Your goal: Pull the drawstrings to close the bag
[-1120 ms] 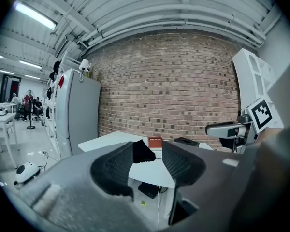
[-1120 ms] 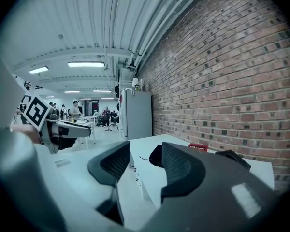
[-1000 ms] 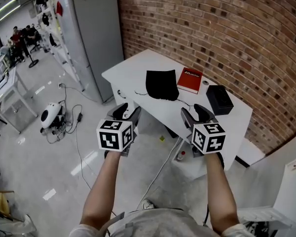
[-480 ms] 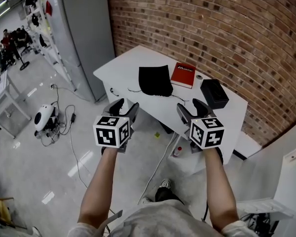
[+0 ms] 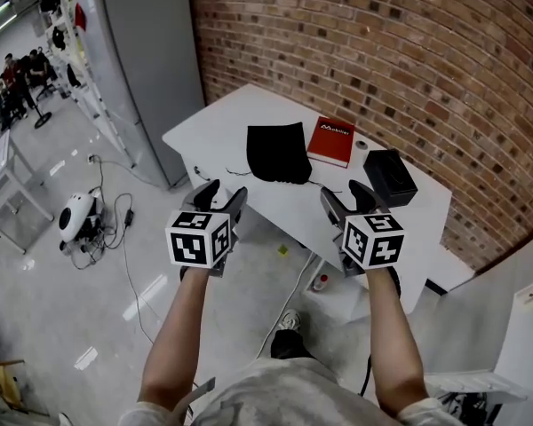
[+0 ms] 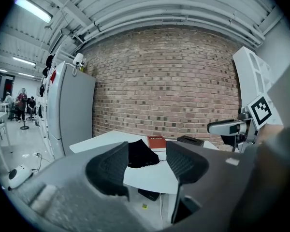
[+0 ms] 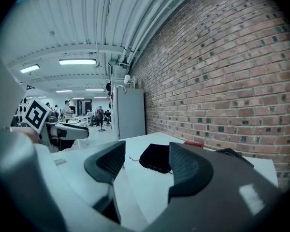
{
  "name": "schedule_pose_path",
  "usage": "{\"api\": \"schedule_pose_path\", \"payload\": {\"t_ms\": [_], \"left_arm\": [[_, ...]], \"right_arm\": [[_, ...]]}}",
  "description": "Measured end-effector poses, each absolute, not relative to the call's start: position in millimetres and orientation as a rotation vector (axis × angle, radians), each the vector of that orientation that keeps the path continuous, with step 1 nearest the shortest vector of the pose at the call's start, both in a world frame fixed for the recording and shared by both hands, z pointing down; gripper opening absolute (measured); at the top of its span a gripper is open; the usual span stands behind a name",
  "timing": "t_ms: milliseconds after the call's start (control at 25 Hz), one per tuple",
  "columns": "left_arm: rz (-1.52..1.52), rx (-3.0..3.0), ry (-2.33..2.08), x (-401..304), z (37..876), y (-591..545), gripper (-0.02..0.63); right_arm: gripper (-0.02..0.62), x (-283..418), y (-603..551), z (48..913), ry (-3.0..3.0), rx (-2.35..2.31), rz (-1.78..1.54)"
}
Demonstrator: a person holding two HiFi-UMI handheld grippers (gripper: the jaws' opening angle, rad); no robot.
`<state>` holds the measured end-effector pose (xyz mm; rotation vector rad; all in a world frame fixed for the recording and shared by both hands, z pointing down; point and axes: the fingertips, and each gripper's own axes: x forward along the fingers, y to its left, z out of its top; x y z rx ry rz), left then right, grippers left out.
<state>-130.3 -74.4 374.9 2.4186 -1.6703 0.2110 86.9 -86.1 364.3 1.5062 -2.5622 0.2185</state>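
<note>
At twelve o'clock on the white tabletop (image 5: 213, 131) lies the black fabric drawstring bag (image 5: 278, 152), untouched, so the left gripper (image 5: 220, 195), fingers opening on nothing, and the right gripper (image 5: 347, 199), fingers spread empty, should each seek one of its thin drawstrings (image 5: 236, 169).

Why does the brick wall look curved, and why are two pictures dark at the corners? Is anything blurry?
Head view: the wide lens bows the brick wall; light is even, the black bag sharp. Left gripper view: round fisheye image, black corners, a glaring ceiling lamp. Right gripper view: same dark rim, curving ceiling pipes, a bright strip light.
</note>
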Motion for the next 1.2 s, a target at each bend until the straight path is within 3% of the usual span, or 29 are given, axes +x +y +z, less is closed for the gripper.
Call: {"api": "schedule_pose_path", "payload": {"t_ms": [720,1200], "left_arm": [[0.254,2.385,-1.682,-108.7,380.4,-250.0,0.249],[0.286,2.338,-1.708,-108.2,390.0,-290.7,0.249]], "right_arm": [[0.27,107.6,-266.8,375.7,-2.557,1.454,0.237],[0.27,104.9,-314.9,388.2,-2.576,1.38,0.267]]}}
